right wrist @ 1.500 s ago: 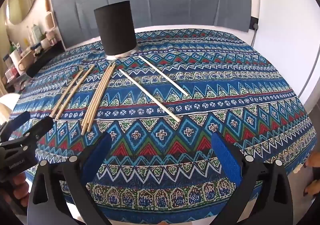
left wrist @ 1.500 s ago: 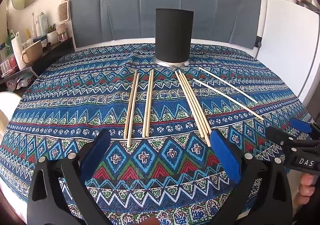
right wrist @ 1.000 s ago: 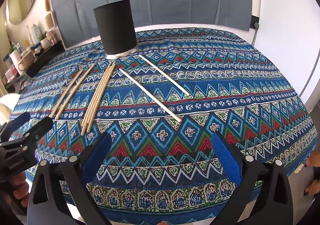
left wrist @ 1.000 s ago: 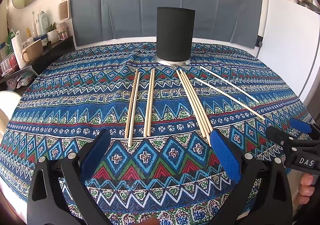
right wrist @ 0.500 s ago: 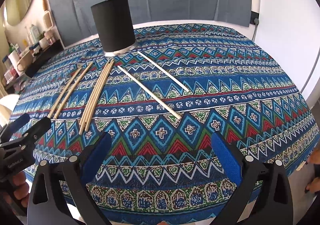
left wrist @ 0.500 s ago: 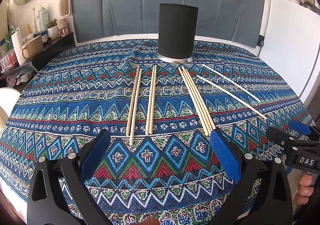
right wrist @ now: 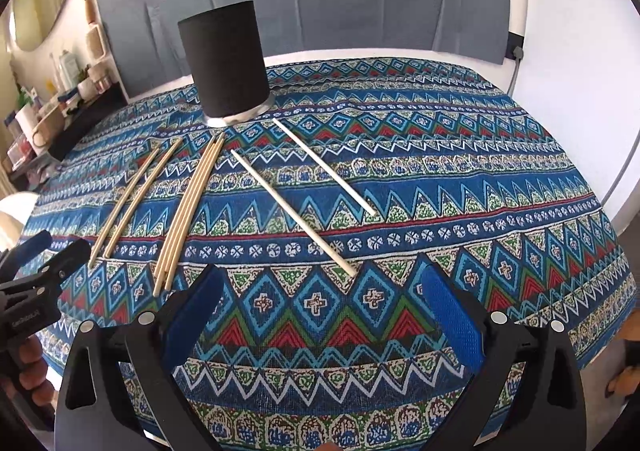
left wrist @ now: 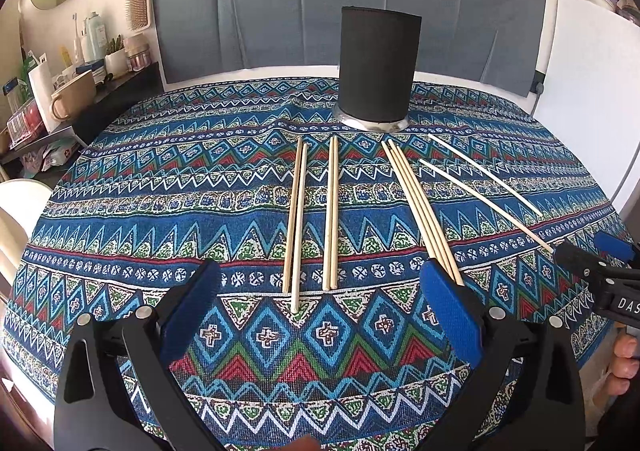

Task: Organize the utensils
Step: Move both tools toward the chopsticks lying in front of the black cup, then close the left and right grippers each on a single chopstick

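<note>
Hovering both tools above the near edge of the table, I had the left gripper (left wrist: 316, 305) and the right gripper (right wrist: 320, 303) with fingers spread wide and nothing between them. All the chopsticks lay flat on the patterned tablecloth (left wrist: 160, 179), fanned out in front of the black holder (left wrist: 376, 67), which stood upright at the far side. I judged this layout was made so that each group could be taken alone: two wooden pairs (left wrist: 314, 215) lay straight ahead of the left tool, a wooden bundle (left wrist: 420, 207) was just to their right, and two white chopsticks (right wrist: 304, 203) lay apart from each other before the right tool. No stick was in the holder yet, as far as I could see.
</note>
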Motion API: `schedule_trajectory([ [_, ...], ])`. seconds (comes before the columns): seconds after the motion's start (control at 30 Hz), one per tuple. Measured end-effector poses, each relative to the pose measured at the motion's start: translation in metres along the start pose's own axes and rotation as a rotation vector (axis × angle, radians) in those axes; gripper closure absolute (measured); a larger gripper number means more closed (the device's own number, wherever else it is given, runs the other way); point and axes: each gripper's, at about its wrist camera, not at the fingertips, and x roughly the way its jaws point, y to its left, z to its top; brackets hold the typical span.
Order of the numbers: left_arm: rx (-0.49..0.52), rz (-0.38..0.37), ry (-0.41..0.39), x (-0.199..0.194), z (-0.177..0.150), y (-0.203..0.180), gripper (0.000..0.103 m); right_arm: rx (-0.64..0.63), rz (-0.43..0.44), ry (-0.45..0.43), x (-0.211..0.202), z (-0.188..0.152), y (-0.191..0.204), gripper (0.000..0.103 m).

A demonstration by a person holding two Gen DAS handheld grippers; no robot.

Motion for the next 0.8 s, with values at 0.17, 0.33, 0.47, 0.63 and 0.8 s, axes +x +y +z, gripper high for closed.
schedule_trajectory([
  [0.17,-0.038,0.007,0.007,0.006,0.008,0.015,0.006,-0.023,0.019,0.013,0.004,0.018,-0.007,0.008],
  [0.33,-0.074,-0.01,0.072,0.017,0.019,0.03,0.006,-0.07,-0.025,0.019,0.015,0.036,-0.008,0.008],
  [0.47,-0.063,0.007,0.112,0.028,0.03,0.044,0.006,-0.135,-0.045,0.051,0.031,0.052,-0.01,0.008],
  [0.63,-0.035,0.023,0.163,0.043,0.045,0.058,0.006,-0.193,-0.062,0.142,0.058,0.071,-0.016,0.008],
  [0.8,-0.012,0.0,0.278,0.071,0.06,0.069,0.006,-0.263,-0.069,0.204,0.083,0.085,-0.016,0.008],
])
